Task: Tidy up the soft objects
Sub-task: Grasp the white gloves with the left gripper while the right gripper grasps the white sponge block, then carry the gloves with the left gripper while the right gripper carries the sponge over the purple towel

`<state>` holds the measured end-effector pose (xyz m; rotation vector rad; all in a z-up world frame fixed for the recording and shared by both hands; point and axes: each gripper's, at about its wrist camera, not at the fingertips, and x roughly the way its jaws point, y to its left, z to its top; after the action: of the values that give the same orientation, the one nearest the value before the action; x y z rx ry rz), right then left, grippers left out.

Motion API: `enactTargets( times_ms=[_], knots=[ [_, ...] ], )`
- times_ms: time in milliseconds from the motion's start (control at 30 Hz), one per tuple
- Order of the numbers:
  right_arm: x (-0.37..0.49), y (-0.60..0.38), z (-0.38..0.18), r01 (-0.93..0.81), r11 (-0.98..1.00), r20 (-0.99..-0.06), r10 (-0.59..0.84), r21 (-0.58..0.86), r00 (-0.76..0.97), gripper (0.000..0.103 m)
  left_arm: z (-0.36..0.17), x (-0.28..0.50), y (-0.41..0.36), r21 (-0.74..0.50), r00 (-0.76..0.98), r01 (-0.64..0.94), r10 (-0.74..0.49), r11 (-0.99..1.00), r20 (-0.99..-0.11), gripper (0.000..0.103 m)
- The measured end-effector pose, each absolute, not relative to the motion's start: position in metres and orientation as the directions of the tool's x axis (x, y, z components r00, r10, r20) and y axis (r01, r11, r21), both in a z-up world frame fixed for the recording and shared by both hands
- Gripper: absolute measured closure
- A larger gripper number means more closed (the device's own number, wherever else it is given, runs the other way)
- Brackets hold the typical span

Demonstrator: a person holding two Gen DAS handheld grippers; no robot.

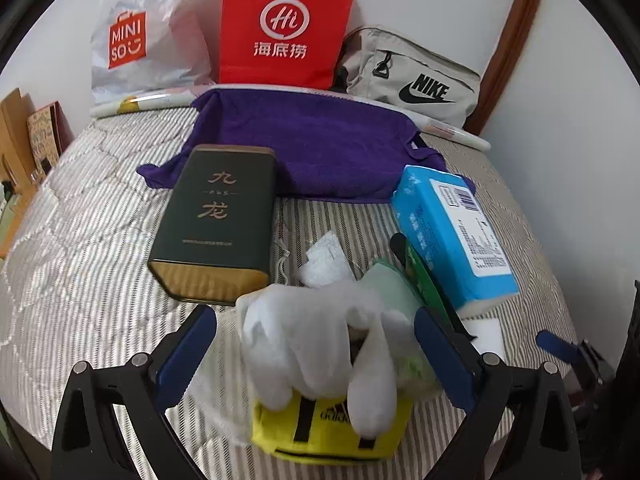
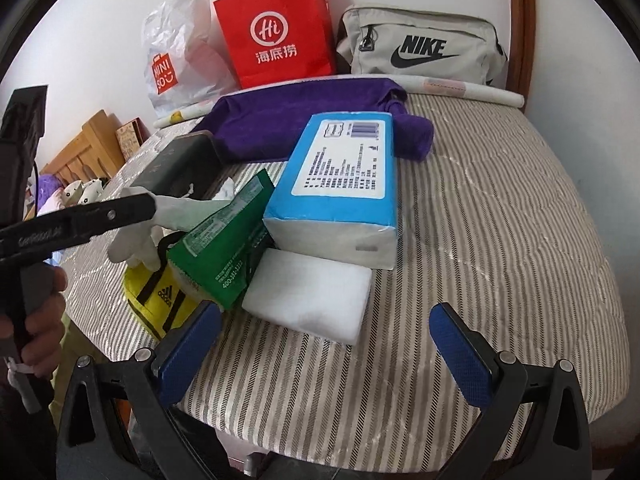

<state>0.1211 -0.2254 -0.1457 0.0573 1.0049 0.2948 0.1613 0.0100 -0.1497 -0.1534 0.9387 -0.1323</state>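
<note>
A white glove (image 1: 316, 336) lies over a yellow Adidas pouch (image 1: 328, 432) on the striped bed. My left gripper (image 1: 316, 356) is open, its blue pads on either side of the glove. In the right wrist view the glove (image 2: 136, 240) and the pouch (image 2: 156, 300) sit at the left beside a green packet (image 2: 224, 248). My right gripper (image 2: 324, 354) is open and empty, just in front of a white sponge block (image 2: 308, 300). A blue tissue pack (image 2: 340, 184) leans on the block. A purple towel (image 1: 316, 140) lies spread at the back.
A dark green tin (image 1: 218, 220) lies left of centre. A Miniso plastic bag (image 1: 136, 40), a red paper bag (image 1: 284, 28) and a grey Nike bag (image 1: 416, 76) stand against the wall. A crumpled tissue (image 1: 326, 260) lies mid-bed. The bed edge (image 2: 592, 340) curves at right.
</note>
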Motion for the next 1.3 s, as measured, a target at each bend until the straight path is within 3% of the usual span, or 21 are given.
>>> enactTargets(
  times_ms=[200,300,400,800,867,1000,1300],
  knots=[
    [0.133,-0.221,-0.163,-0.193,0.962,-0.843,0.262,0.191,0.470,0.000,-0.165,0.165,0.013,-0.197,0.575,0.052,-0.191,0.979,-0.795,0.047],
    [0.135,-0.216,-0.170,-0.189,0.965,-0.853,0.252,0.184,0.458,0.000,-0.167,0.163,0.014,-0.198,0.588,0.071,-0.201,0.978,-0.783,0.061],
    [0.136,-0.212,-0.177,-0.192,0.966,-0.862,0.243,0.173,0.445,0.000,-0.166,0.161,0.014,-0.193,0.596,0.092,-0.209,0.977,-0.776,0.068],
    [0.144,-0.197,-0.199,-0.153,0.980,-0.886,0.182,0.127,0.426,0.001,-0.169,0.156,0.020,-0.225,0.604,0.099,-0.239,0.969,-0.761,0.072],
    [0.142,-0.197,-0.197,-0.141,0.982,-0.879,0.176,0.125,0.443,0.003,-0.168,0.154,0.022,-0.238,0.604,0.101,-0.249,0.966,-0.757,0.073],
    [0.138,-0.197,-0.192,-0.148,0.981,-0.876,0.180,0.126,0.447,0.019,-0.165,0.152,0.028,-0.263,0.605,0.094,-0.265,0.960,-0.751,0.078],
    [0.122,-0.200,-0.167,-0.184,0.977,-0.851,0.183,0.104,0.492,0.020,-0.146,0.135,0.048,-0.252,0.648,0.055,-0.227,0.966,-0.727,0.081]
  ],
)
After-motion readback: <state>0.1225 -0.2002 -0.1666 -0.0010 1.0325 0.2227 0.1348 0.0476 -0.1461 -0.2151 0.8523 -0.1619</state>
